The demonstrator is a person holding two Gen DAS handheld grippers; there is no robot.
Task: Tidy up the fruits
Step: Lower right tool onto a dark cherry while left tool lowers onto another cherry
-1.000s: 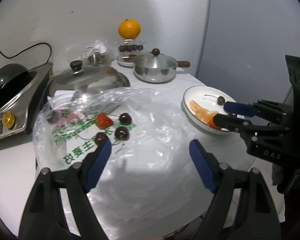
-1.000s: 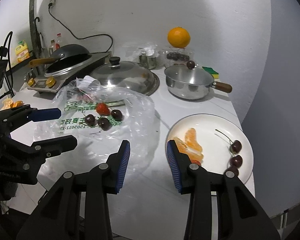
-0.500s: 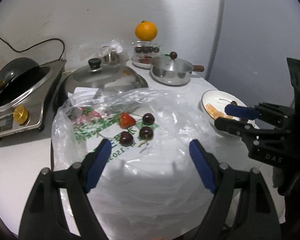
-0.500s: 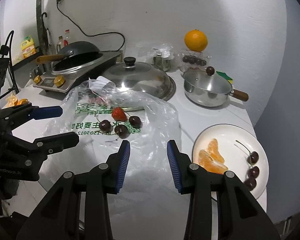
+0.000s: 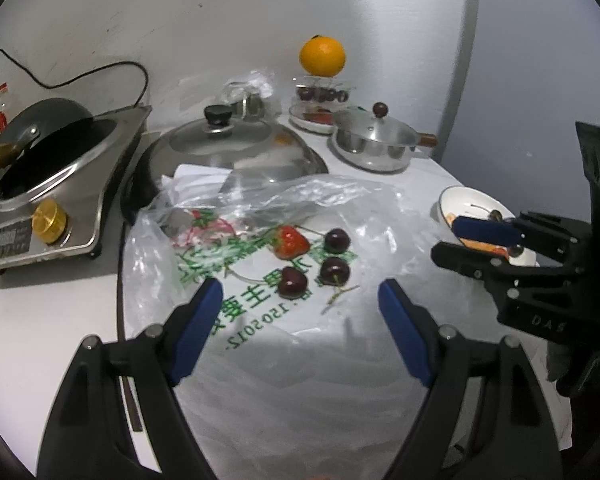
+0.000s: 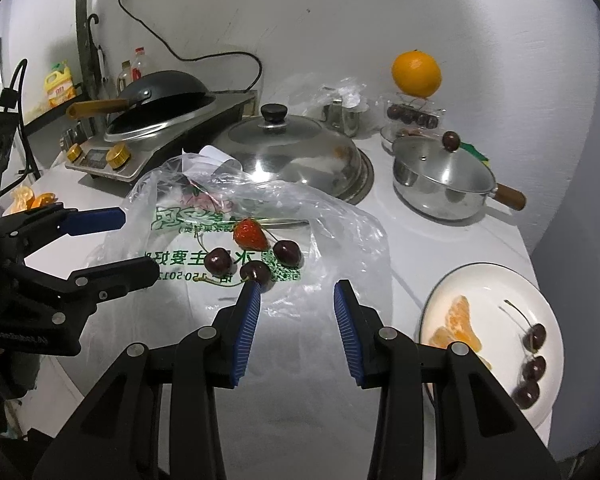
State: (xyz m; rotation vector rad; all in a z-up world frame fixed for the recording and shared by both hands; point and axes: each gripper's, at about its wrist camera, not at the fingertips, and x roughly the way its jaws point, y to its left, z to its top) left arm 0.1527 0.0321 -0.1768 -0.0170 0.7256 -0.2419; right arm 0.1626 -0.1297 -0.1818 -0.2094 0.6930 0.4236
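White tabletop (image 6: 440, 240) carrying clear plastic bag (image 6: 340, 232); strawberry (image 6: 251, 234) and three cherries (image 6: 256, 271) lying on it. Right gripper (image 6: 296, 312) hovering nearer, fingers parted, empty, cherries lying just ahead-left of fingertips. Left gripper (image 5: 300, 320) spreading wide, empty, fruit centred ahead. Plate (image 6: 480, 280) sitting right.

Red strawberry (image 6: 250, 234), dark cherries (image 6: 256, 271) on clear bag (image 6: 188, 216) w/ green print; white plate (image 6: 496, 280).
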